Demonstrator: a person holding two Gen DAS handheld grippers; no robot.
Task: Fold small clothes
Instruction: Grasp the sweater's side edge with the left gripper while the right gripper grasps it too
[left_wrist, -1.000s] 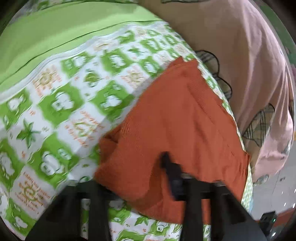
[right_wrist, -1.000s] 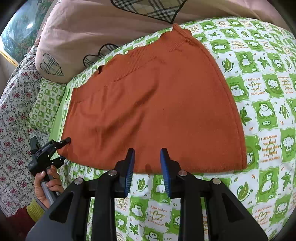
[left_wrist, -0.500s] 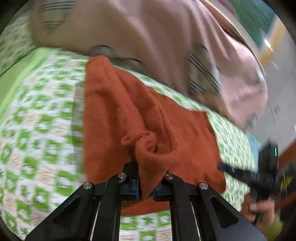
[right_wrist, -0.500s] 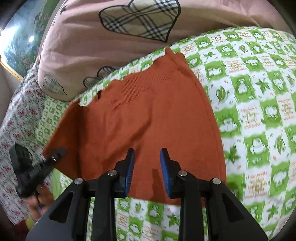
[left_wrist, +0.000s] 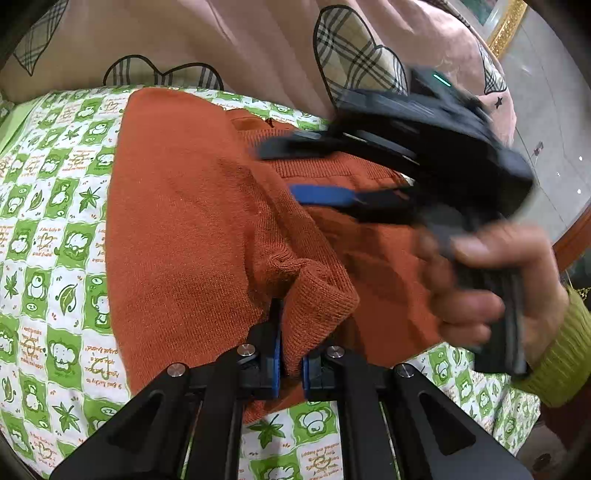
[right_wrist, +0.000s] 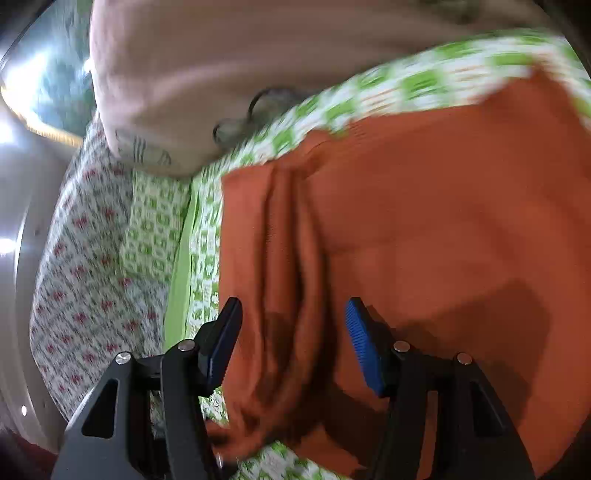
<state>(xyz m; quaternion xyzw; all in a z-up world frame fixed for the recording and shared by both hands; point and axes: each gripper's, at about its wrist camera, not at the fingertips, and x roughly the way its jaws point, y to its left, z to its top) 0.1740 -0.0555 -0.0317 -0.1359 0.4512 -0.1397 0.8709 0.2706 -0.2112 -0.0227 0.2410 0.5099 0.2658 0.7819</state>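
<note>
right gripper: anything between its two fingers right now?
Yes. In the right wrist view the right gripper stands open, and a bunched fold of the orange knit garment runs up between its fingers. Whether the pads touch it, I cannot tell.

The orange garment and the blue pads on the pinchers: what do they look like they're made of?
The orange garment looks like a soft, matte knit, perhaps wool or acrylic: fine stitch rows and a ribbed band show, and its edge bunches where the left gripper clamps it. The pads on the open right gripper look like ridged blue rubber or soft plastic; which one is unclear.
</note>
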